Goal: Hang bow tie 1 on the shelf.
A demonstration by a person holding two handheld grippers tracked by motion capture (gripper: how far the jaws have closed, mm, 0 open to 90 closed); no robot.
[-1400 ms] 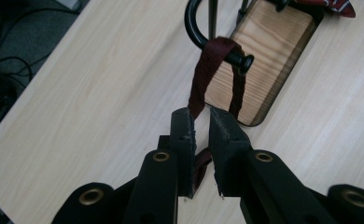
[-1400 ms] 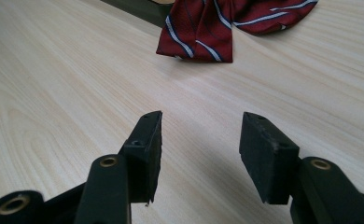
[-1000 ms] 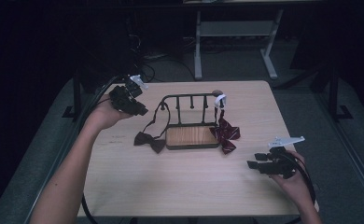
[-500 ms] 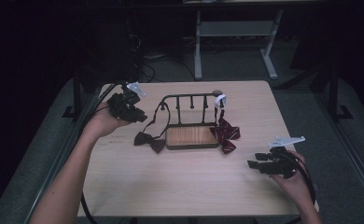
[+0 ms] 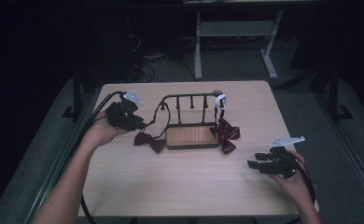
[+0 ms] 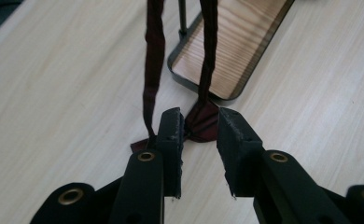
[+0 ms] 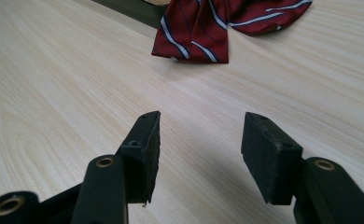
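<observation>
Left gripper (image 5: 140,125) sits just left of the rack (image 5: 192,133), jaws just been easing apart, gap narrow, with the dark bow tie (image 5: 150,141) lying past the tips, not pinched. Right gripper (image 5: 254,164) is well off the rack's right, jaws wide, nothing in them, bare table (image 5: 180,186) around it, near the front edge.

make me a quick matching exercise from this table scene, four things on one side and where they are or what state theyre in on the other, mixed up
Things:
1. dark bow tie
2. striped red bow tie
3. left tongs
4. right tongs

Place or state:
A. open over bare table, nothing between the jaws
B. lies at the rack's right end
C. lies at the rack's left end, strap hooked on the rack
D. jaws just been opening, close over the dark bow tie

Pairs: 1-C, 2-B, 3-D, 4-A
</observation>
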